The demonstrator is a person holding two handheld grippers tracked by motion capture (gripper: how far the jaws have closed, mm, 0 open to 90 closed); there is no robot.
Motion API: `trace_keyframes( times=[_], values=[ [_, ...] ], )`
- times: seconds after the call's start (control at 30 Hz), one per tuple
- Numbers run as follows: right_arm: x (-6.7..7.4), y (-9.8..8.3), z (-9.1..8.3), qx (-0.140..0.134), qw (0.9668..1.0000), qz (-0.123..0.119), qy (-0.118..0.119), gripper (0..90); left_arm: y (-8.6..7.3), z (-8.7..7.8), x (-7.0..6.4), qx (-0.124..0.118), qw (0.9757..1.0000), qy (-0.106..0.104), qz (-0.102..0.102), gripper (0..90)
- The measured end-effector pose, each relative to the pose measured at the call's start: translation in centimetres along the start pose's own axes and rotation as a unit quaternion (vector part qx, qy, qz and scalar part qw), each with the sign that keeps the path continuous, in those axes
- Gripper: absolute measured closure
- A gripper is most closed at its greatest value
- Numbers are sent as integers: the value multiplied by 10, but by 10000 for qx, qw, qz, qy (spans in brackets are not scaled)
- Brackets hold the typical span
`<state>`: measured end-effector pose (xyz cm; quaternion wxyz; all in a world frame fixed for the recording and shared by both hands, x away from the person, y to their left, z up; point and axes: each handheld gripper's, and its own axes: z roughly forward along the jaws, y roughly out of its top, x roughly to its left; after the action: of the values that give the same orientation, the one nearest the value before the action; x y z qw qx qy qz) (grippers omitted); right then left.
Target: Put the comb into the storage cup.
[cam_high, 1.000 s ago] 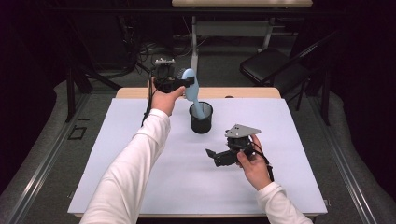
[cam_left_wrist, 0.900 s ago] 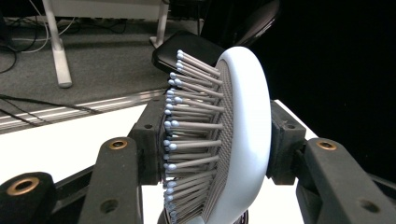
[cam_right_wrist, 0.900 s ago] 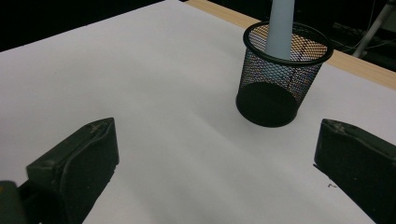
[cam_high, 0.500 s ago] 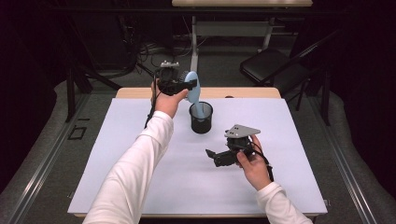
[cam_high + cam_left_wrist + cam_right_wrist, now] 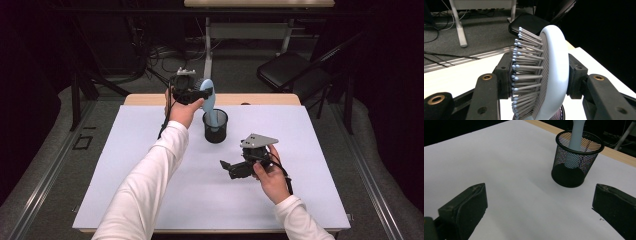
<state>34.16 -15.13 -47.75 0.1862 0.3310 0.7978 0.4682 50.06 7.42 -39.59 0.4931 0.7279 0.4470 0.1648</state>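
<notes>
A pale blue hairbrush (image 5: 208, 102) stands tilted with its handle (image 5: 575, 137) down inside a black mesh cup (image 5: 215, 126) at the back middle of the white table. My left gripper (image 5: 192, 90) is shut on the brush head (image 5: 549, 72), one pad on the bristles and one on the smooth back. My right gripper (image 5: 226, 167) rests low on the table in front of the cup, its jaws wide apart with nothing between them; the mesh cup (image 5: 577, 160) stands beyond them.
The white table top (image 5: 125, 165) ends in a wooden strip (image 5: 260, 99) at the back. A black chair (image 5: 295, 70) and a desk frame (image 5: 210, 30) with cables stand on the floor behind.
The left hand has lowered the brush a little, so its handle sits deeper in the mesh cup. The right hand has kept still.
</notes>
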Motion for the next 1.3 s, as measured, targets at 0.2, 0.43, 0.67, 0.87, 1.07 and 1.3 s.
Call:
trace_keyframes(
  times=[0.2,0.43,0.67,0.87,1.07,1.3],
  values=[
    [0,0,0,-14,10000,11,4,0,-2,4,-2,50,10000,0,72,505],
    [0,0,0,-5,10000,10,7,0,-5,7,-2,78,9999,32,110,503],
    [0,-1,1,14,10000,-16,12,0,-10,10,1,132,9999,63,88,502],
    [0,-1,1,17,10000,-19,10,0,-11,11,1,139,9998,86,103,502],
    [0,-1,1,31,10000,-21,10,0,-12,12,0,134,9998,62,119,500],
    [1,-1,1,42,10000,-14,18,0,-13,14,-3,123,9997,30,220,495]
  ],
)
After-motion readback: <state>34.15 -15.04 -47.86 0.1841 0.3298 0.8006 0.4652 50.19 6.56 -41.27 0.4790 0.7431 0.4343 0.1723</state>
